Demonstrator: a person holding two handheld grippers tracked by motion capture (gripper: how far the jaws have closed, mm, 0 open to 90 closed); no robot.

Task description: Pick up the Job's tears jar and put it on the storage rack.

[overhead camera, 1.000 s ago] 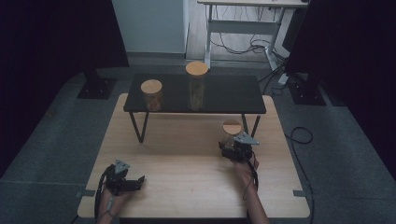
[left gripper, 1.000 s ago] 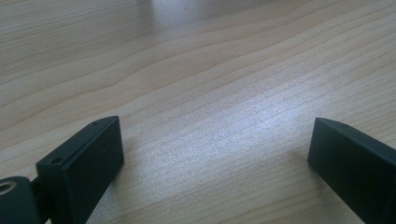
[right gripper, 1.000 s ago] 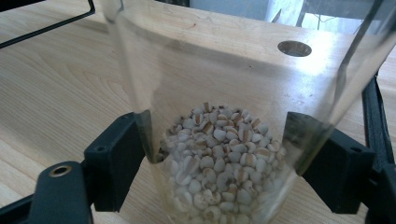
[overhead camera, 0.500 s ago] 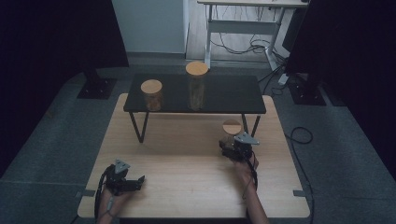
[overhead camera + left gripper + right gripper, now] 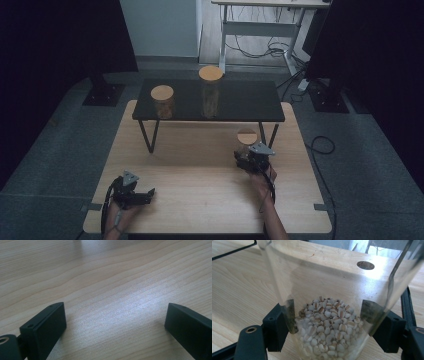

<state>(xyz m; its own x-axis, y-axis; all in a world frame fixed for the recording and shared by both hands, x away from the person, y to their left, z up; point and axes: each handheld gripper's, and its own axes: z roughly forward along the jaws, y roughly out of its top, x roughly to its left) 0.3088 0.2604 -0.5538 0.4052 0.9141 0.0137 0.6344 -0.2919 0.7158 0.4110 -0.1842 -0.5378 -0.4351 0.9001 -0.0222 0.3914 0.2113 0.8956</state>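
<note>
Scene: I have two hand-held grippers over a wooden table, with a low black shelf standing across its far half.

Right gripper: my right gripper is clamped on a small glass jar; its jaws have just been closing, and both pads now press the glass wall low on either side.

Jar: it stands on the table just in front of the shelf's right legs, cork lid on, a shallow layer of pale grains in its bottom.

Left gripper: my left gripper rests near the table's near left corner, jaws wide apart with nothing but bare wood between them.

Shelf: a short cork-lidded jar and a tall one already stand on top, well apart from my grip.

Step in hand: I judge this to be the grasp just secured, the lift not yet begun.

Next move: it calls for a straight, upright lift that clears the shelf edge, then a level carry to the free space right of the tall jar.

Risk: smooth glass held low could tip or slip if I tilt the wrist.
</note>
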